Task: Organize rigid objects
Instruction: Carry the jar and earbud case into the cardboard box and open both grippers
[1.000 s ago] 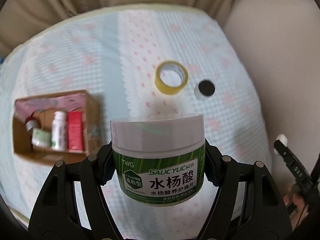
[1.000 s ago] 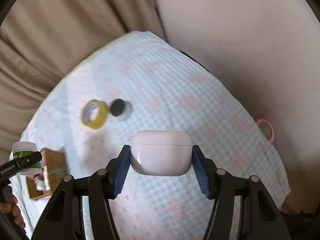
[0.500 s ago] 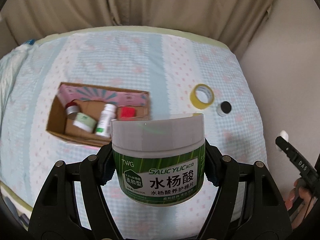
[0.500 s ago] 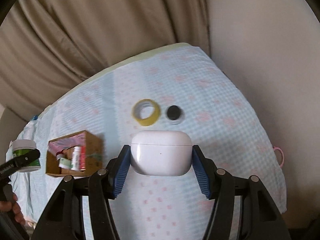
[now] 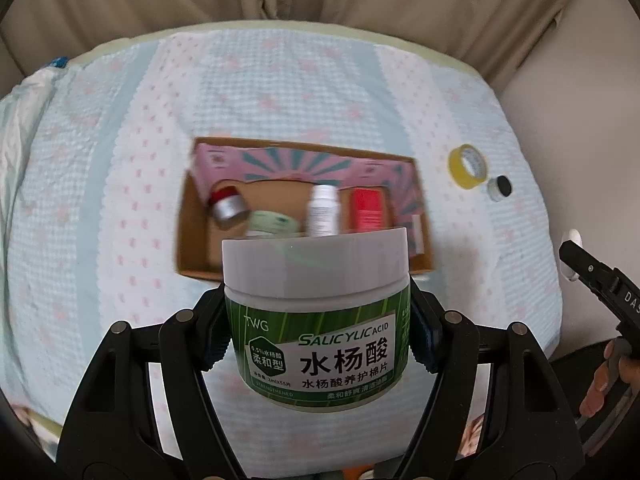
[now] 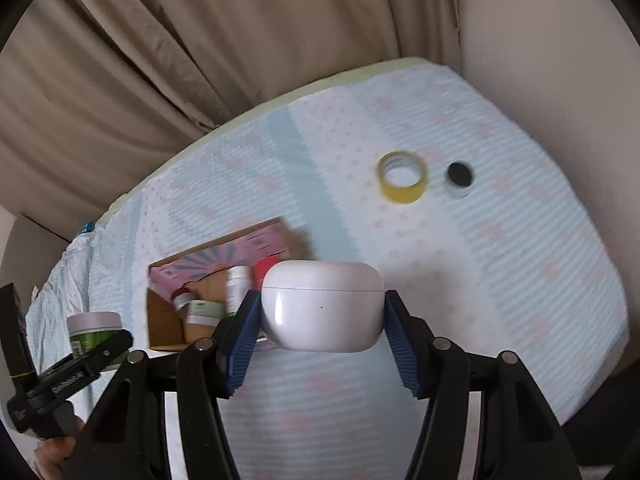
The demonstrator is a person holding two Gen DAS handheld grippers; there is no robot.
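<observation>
Glossy white earbud case (image 6: 322, 306) between ribbed pads.

Soft dim daylight, motion blur, fisheye-warped edges.

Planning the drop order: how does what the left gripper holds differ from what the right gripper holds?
The left gripper holds a round jar with a green label and a screw lid; the right gripper holds a plain white case with rounded corners. The jar is printed, the case unmarked. Both are clamped from the sides, off the bed.
</observation>
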